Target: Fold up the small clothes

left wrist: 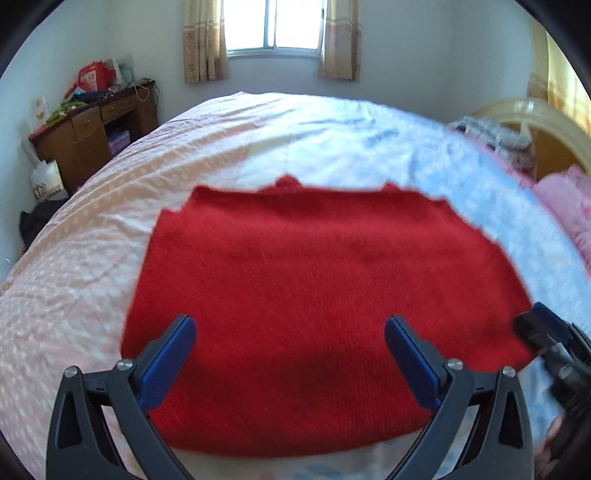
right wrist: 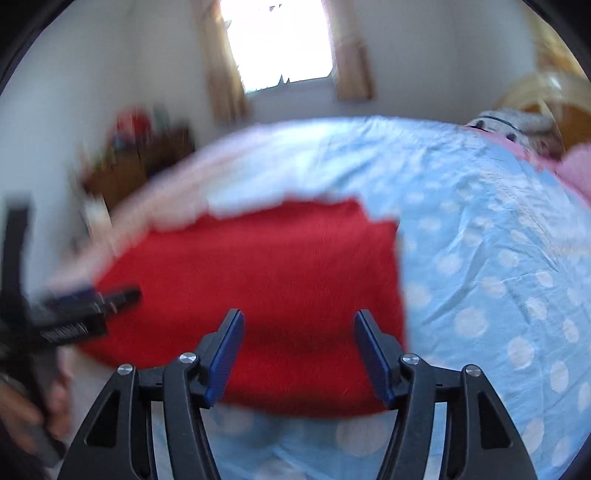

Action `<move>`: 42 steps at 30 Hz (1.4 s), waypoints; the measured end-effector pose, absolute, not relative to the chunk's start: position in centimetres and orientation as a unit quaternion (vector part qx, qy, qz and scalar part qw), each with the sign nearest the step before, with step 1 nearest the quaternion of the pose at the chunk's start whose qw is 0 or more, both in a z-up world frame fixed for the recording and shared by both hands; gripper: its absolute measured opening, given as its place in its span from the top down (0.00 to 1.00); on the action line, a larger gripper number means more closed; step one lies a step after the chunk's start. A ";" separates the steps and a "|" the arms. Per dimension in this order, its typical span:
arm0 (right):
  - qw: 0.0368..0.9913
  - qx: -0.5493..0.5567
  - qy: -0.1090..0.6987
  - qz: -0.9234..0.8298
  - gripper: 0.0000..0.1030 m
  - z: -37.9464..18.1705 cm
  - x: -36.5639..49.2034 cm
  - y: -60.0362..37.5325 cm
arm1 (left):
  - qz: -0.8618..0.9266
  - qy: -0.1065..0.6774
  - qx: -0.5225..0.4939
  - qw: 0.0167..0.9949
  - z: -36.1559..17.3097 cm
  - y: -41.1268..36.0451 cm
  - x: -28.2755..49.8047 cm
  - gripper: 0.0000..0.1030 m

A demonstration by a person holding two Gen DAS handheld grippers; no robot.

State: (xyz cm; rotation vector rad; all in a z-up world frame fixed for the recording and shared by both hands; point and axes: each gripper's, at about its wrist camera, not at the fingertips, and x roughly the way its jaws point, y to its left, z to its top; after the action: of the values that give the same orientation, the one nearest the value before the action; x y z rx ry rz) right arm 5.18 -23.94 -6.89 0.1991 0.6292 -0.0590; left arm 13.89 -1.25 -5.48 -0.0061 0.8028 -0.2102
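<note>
I see the red sweater (left wrist: 325, 317) lying folded flat on the bed (left wrist: 110, 229), across its pink and blue halves. My left gripper (left wrist: 290, 332) hovers over its near edge, jaws spread and empty. My right gripper (right wrist: 299, 328) hangs above the sweater's right side, jaws likewise released.

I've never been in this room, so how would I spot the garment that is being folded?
Look at the big bed under the window. On its dotted pink and blue sheet, near the front edge, lies a red sweater, spread flat. It is the only solid bright red thing on the bed.
</note>
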 end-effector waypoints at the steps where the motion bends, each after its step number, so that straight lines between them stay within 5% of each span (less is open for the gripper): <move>1: 0.944 0.143 0.289 -0.070 0.19 -5.9 5.6 -26.8 | -0.094 0.384 -0.011 0.918 -5.1 -0.8 14.6 0.00; 10: 0.897 0.260 0.349 -0.072 0.17 -10.8 10.5 -31.9 | -0.085 0.408 0.002 0.909 -7.1 -3.4 19.7 0.00; 19: 0.909 0.182 0.372 -0.055 0.17 -11.3 12.0 -28.9 | -0.076 0.415 0.038 0.906 -9.3 -5.3 19.6 0.00; 24: 0.909 0.145 0.386 -0.065 0.50 -11.3 12.4 -27.7 | -0.075 0.412 0.042 0.907 -9.2 -5.4 19.5 0.00; 35: 0.907 0.120 0.397 -0.075 0.76 -10.6 13.0 -26.3 | -0.078 0.414 0.040 0.906 -9.3 -5.3 19.7 0.00; 42: 0.913 0.099 0.389 -0.072 0.79 -7.3 13.0 -24.7 | -0.113 0.431 0.034 0.895 -7.9 -2.9 18.7 0.00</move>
State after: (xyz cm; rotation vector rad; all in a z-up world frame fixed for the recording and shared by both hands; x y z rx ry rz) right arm 12.96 -24.67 -7.27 0.2050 0.8017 -0.1475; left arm 18.72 -2.91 -7.92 0.0715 0.8934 -0.2342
